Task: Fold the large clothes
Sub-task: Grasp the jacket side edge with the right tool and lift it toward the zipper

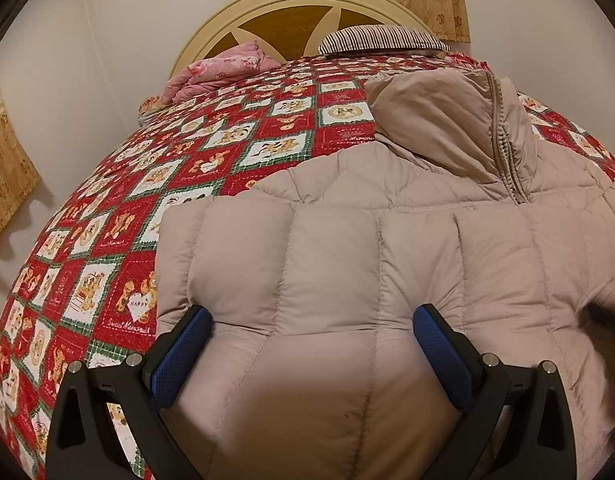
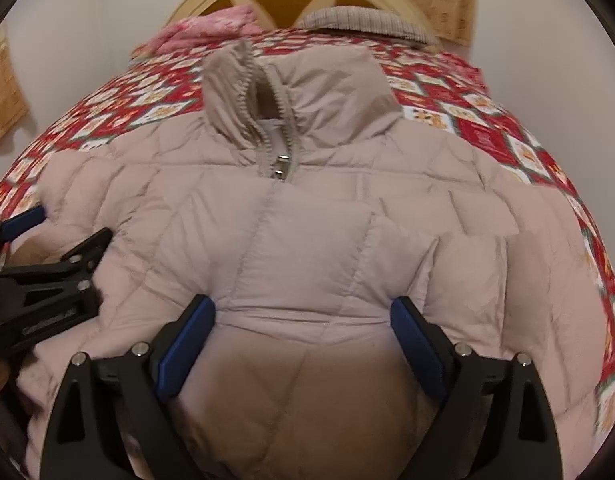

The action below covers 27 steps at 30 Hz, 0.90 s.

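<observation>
While both grippers press down into the padded beige jacket [image 1: 387, 264], I see my left gripper [image 1: 311, 320] spread wide, a puffed panel bulging between its blue pads [image 1: 179, 356]; my right gripper [image 2: 303, 312] stands equally wide over the jacket's front, fabric swelling between its fingers, though I cannot tell a pinch from mere resting; just ahead of it lies the zipper pull [image 2: 281, 166] under the open collar, hidden in the left view; beyond my left gripper spread the red patchwork quilt [image 1: 147, 184], a pink blanket [image 1: 223, 68] and a striped pillow [image 1: 379, 38]; only the right view shows the left gripper from outside.
</observation>
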Available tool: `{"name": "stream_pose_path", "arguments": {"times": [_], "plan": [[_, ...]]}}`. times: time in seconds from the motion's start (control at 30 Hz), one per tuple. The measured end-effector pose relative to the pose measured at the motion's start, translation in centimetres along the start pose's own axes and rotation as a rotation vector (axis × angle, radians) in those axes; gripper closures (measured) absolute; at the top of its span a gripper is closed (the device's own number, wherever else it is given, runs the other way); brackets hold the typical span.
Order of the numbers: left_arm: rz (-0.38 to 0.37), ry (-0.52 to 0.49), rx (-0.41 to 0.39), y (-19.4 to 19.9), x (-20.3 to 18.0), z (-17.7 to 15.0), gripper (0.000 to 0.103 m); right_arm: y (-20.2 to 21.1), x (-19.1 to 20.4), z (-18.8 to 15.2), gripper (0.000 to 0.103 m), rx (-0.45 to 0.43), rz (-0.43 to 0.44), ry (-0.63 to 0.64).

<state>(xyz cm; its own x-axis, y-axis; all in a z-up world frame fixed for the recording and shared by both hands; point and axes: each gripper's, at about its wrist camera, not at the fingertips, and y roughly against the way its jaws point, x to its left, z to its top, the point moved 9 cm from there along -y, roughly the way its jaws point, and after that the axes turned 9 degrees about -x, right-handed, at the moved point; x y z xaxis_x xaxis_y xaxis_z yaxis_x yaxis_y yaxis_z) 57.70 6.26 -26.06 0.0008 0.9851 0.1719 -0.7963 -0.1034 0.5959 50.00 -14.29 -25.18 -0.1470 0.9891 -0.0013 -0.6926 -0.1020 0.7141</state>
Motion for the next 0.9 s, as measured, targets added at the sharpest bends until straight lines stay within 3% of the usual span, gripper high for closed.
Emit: {"name": "stream_pose_path", "arguments": {"times": [0.17,0.3,0.4,0.53,0.6,0.67,0.7,0.73,0.9], "plan": [[-0.003,0.005,-0.004,0.0,0.0,0.0,0.001,2.7,-2.9,7.0,0.010,-0.112,0.021,-0.108],[-0.003,0.005,-0.003,0.0,0.0,0.0,0.001,0.2,-4.2,12.8,0.008,-0.122,-0.048,-0.101],[-0.002,0.004,-0.003,0.0,0.0,0.0,0.001,-3.1,-4.0,15.5,0.008,-0.078,-0.077,-0.107],[-0.003,0.004,-0.003,0.0,0.0,0.0,0.001,-7.9,-4.2,16.4,0.011,0.042,-0.098,-0.132],[-0.003,0.004,-0.003,0.0,0.0,0.0,0.001,-8.8,-4.8,15.9,0.023,0.077,-0.100,-0.139],[-0.003,0.004,-0.003,0.0,0.0,0.0,0.001,-9.2,-4.9,15.2,0.054,0.110,-0.088,-0.123],[-0.003,0.004,-0.003,0.0,0.0,0.0,0.001,-8.8,-5.1,14.7,0.078,0.108,-0.100,-0.093],[-0.003,0.004,-0.003,0.0,0.0,0.0,0.001,-8.3,-5.3,14.6,0.089,0.097,-0.107,-0.072],[-0.004,0.006,-0.005,0.0,0.0,0.0,0.001,-4.5,-7.7,12.9,0.097,0.049,-0.074,-0.080]]}}
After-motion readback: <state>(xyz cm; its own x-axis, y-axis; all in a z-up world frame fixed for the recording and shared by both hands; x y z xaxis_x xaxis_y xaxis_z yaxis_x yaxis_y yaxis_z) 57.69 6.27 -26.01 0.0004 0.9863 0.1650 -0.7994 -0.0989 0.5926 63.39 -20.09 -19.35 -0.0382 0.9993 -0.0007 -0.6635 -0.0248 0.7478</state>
